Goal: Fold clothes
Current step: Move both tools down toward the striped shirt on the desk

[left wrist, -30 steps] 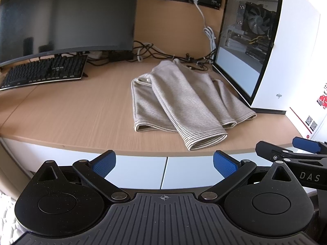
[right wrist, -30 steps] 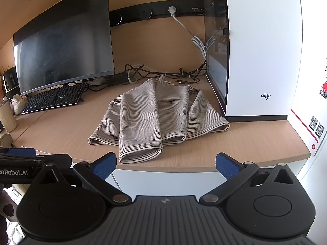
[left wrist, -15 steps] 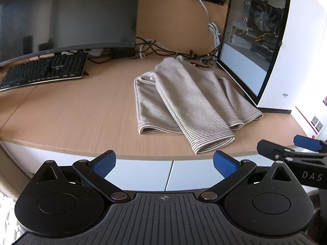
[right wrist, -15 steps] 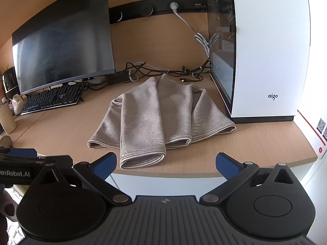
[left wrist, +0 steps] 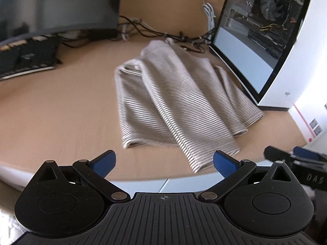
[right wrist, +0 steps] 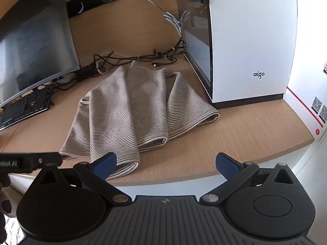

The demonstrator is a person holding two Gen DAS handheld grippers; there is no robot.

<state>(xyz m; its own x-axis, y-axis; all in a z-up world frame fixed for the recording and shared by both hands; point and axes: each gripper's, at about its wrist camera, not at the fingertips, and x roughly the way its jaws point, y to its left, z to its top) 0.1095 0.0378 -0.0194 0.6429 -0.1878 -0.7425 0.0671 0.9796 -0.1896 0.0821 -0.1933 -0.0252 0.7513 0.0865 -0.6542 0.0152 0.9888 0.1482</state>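
A beige striped garment (left wrist: 175, 104) lies partly folded on the wooden desk (left wrist: 61, 112), its hem near the front edge; it also shows in the right wrist view (right wrist: 130, 110). My left gripper (left wrist: 164, 162) is open and empty, just short of the garment's near hem. My right gripper (right wrist: 166, 163) is open and empty at the desk's front edge, its left fingertip (right wrist: 105, 163) over the hem. The right gripper also shows at the right edge of the left wrist view (left wrist: 294, 157).
A white PC case (right wrist: 249, 40) stands right of the garment. A curved monitor (right wrist: 30, 47) and a keyboard (right wrist: 24, 106) are at the left. Cables (right wrist: 130, 59) lie behind the garment. A white box with QR codes (right wrist: 316, 106) stands at the far right.
Both grippers have moved forward and closer to the desk; the garment looks larger in both views. The garment has not moved. Both jaws remain open.
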